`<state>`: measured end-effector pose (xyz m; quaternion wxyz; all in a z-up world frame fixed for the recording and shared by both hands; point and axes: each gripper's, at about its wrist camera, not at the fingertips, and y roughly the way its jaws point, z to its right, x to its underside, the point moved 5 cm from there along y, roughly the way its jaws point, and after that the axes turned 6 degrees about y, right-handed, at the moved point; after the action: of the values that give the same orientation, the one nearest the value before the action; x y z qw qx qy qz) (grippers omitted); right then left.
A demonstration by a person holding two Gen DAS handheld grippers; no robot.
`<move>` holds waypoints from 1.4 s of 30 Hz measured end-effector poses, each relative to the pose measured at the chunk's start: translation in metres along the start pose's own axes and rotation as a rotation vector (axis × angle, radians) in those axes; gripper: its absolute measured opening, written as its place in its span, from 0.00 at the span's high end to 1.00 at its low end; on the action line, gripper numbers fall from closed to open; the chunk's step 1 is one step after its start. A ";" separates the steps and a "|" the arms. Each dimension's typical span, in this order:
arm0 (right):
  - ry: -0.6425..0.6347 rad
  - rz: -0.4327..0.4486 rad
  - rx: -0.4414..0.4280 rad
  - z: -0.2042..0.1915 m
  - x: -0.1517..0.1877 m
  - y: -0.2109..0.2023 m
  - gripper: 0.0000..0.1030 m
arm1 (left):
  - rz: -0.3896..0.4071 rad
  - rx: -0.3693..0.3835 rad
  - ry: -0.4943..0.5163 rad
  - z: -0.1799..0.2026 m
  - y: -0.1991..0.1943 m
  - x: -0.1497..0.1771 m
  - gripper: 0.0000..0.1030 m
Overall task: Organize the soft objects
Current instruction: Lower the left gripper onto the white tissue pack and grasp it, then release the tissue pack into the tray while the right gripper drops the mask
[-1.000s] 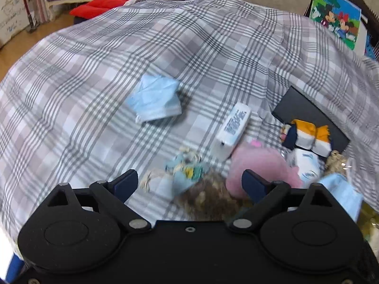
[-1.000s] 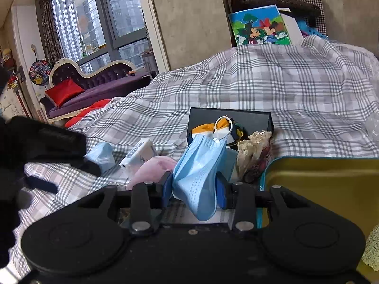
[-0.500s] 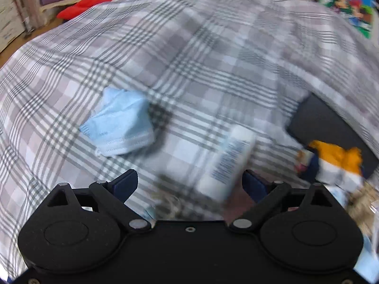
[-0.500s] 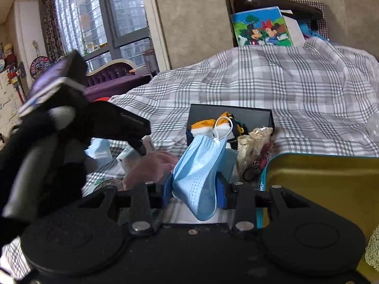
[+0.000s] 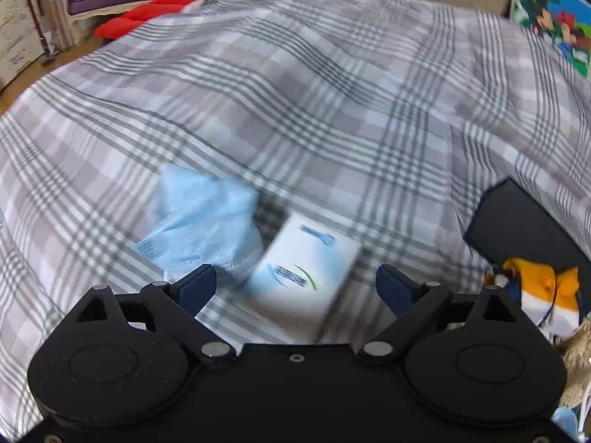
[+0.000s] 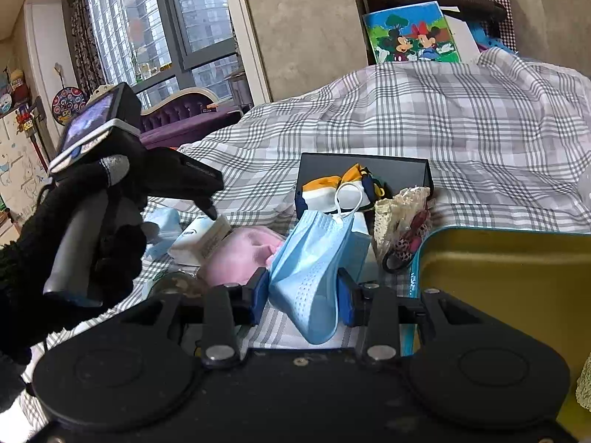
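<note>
Clamped between my right gripper [image 6: 301,291] fingers, a pale blue face mask [image 6: 314,258] hangs with its white ear loop above, over the plaid bedcover [image 6: 443,129] and beside a yellow tin [image 6: 498,277] whose far end runs out of frame. On my left gripper [image 5: 295,280] the fingers stand wide apart, nothing between them, poised over a white tissue pack [image 5: 306,277] that motion blur leaves unreadable. Just left of the pack lies a second crumpled blue mask [image 5: 203,229], also smeared. From my right camera the pack partly covers a pink soft item [image 6: 240,254]; I cannot tell what it is. Orange-and-white socks [image 6: 332,188] sit in a black box [image 6: 369,170].
</note>
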<state>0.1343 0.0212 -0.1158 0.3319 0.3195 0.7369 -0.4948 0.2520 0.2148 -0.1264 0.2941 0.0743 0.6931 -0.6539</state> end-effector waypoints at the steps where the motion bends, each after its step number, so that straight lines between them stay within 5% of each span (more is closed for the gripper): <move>1: 0.002 -0.002 0.000 0.000 0.000 0.000 0.63 | -0.011 0.008 0.000 0.001 0.003 0.001 0.13; 10: 0.015 -0.019 -0.008 0.003 0.003 0.002 0.63 | -0.065 0.008 -0.063 -0.010 0.029 0.003 0.13; 12: 0.014 -0.027 -0.005 0.003 0.005 0.004 0.63 | -0.074 0.023 -0.074 -0.011 0.033 0.004 0.18; 16: 0.020 -0.038 0.002 0.005 0.006 0.010 0.63 | -0.038 0.043 -0.037 -0.005 0.025 0.002 0.45; 22: 0.008 -0.001 0.004 0.003 0.006 0.010 0.63 | -0.018 0.081 -0.069 -0.008 0.003 0.006 0.49; 34: -0.050 0.124 0.016 -0.012 0.000 -0.001 0.63 | 0.110 0.108 0.010 0.002 -0.121 0.022 0.49; 42: -0.088 0.166 0.044 -0.019 0.001 -0.007 0.63 | 0.153 0.158 0.070 0.019 -0.196 0.064 0.49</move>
<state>0.1252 0.0369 -0.1078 0.3967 0.3646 0.6815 -0.4952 0.1103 0.1521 0.0116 0.3119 0.1727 0.6415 -0.6792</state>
